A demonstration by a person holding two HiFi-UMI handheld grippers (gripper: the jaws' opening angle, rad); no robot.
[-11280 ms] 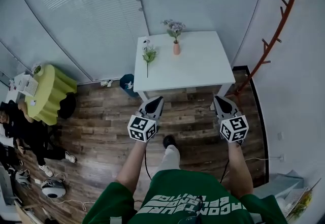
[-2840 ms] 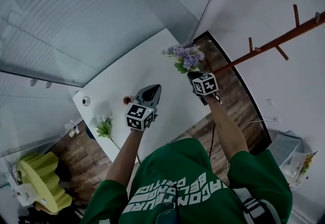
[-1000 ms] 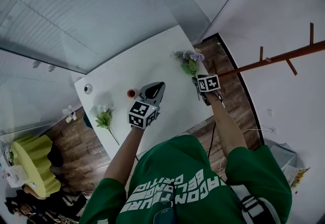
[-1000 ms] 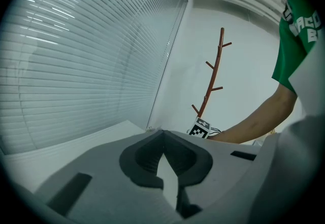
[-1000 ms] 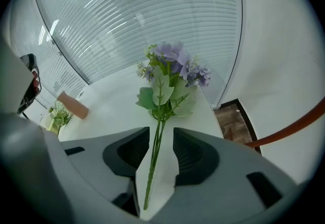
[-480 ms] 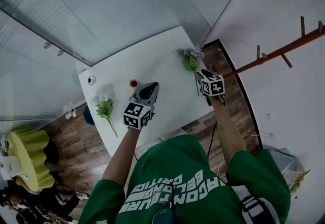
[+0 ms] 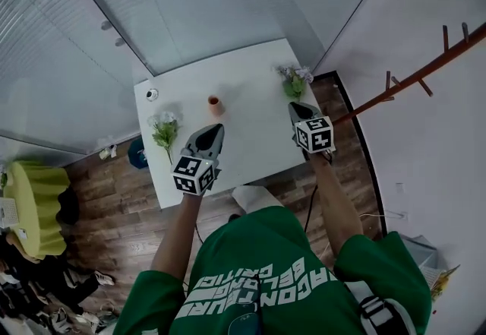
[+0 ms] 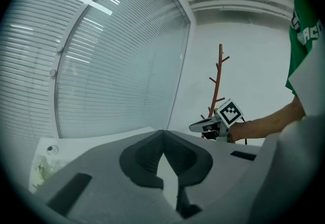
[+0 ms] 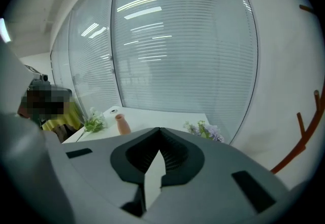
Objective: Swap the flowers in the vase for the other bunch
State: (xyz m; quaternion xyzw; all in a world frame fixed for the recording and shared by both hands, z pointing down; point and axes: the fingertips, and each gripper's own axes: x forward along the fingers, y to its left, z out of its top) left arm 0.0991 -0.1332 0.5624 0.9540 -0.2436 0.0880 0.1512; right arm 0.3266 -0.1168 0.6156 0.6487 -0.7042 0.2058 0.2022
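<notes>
Your left tongs (image 7: 212, 129) and right tongs (image 7: 298, 107) hover clenched and empty over the surface (image 7: 254, 132); the vase (image 7: 216, 105) stands between white flowers (image 7: 165, 128) and purple flowers (image 7: 293, 80), both seemingly lying flat.

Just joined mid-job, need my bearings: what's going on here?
A person stands at the table with a hand-held gripper in each hand. The vase is empty. The purple bunch lies at the table's far right corner, the white bunch near its left edge. The left hand-held gripper and the right hand-held gripper hover over the table, both shut and empty.
</notes>
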